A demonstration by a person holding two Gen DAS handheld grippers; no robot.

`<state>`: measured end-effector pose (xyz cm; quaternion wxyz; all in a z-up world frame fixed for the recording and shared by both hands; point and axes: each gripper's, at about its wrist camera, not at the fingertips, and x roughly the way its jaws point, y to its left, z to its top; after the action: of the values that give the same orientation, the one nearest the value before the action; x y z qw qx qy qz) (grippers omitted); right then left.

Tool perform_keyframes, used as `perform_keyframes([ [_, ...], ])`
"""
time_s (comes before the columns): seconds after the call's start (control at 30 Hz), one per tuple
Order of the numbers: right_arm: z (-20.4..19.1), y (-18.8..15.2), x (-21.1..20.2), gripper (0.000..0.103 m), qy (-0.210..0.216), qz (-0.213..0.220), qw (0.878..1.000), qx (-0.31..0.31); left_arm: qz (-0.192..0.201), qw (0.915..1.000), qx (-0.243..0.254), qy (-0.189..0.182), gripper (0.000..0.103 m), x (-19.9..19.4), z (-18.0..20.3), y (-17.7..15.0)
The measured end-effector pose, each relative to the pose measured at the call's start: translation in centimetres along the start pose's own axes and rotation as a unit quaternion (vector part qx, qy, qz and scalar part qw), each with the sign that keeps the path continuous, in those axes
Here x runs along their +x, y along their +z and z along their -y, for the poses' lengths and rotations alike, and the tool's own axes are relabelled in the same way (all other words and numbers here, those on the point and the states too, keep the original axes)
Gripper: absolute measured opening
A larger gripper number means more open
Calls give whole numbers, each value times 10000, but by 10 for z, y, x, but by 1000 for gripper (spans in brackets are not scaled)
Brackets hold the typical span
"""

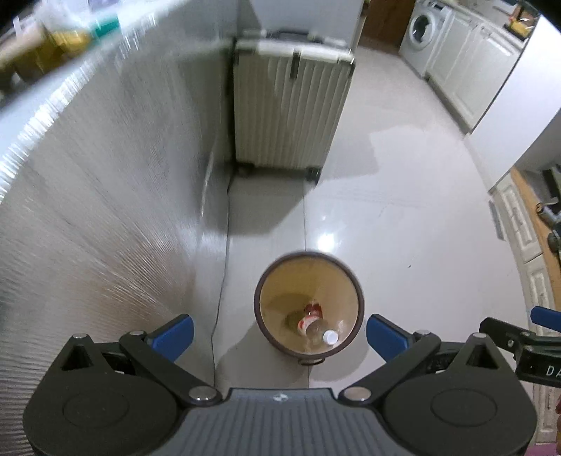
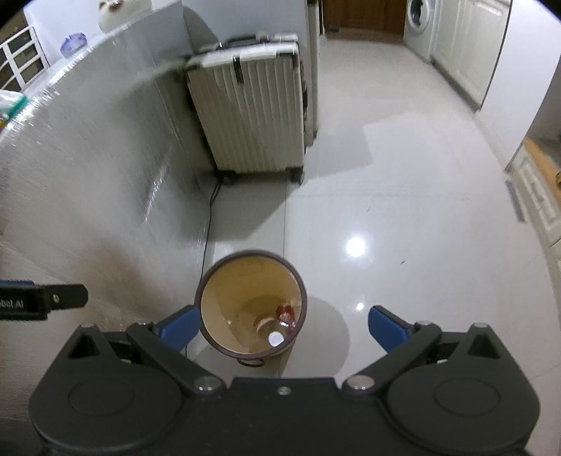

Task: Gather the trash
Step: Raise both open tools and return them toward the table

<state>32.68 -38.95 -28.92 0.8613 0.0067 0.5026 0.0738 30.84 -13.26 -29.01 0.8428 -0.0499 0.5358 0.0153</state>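
A round brown trash bin with a tan inside stands on the floor below both grippers; it also shows in the right wrist view. A clear plastic bottle with a white cap and red label lies inside it, also seen in the right wrist view. My left gripper is open and empty high above the bin. My right gripper is open and empty above it too. The right gripper's edge shows at the far right of the left wrist view.
A ribbed cream suitcase stands on the floor behind the bin, against a silvery textured counter side. A thin black cable runs along the floor. White cabinets and a washing machine line the far right. Glossy tile floor surrounds the bin.
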Motion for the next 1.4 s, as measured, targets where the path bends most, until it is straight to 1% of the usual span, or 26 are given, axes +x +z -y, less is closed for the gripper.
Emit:
perform_keyframes([
  [0.13, -16, 12, -54, 103, -82, 269, 9996, -13, 268, 9994, 182, -90, 103, -58, -7, 6],
  [0.27, -33, 27, -108, 103, -113, 606, 9981, -14, 548, 9981, 236, -147, 103, -116, -22, 14],
  [0.4, -53, 42, -155, 103, -128, 948, 9954, -96, 948, 9953, 201, -71, 103, -172, -43, 24],
  [0.53, -79, 53, -195, 103, -57, 1194, 9927, -183, 1248, 9922, 27, -33, 103, -219, -67, 33],
  [0.73, -119, 67, -234, 103, 52, 1428, 9886, -486, 1544, 9879, -128, 54, 103, -275, -99, 38],
  [0.93, -165, 87, -265, 103, 271, 1751, 9816, -714, 1847, 9820, -298, 250, 103, -314, -142, 39],
  [1.1, -209, 101, -277, 103, 502, 2007, 9743, -885, 2044, 9769, -488, 383, 103, -336, -185, 39],
  [1.27, -255, 113, -271, 103, 742, 2074, 9701, -1019, 2125, 9737, -580, 583, 103, -346, -228, 42],
  [1.4, -296, 115, -257, 103, 859, 2057, 9669, -1239, 2120, 9724, -643, 732, 103, -343, -260, 48],
])
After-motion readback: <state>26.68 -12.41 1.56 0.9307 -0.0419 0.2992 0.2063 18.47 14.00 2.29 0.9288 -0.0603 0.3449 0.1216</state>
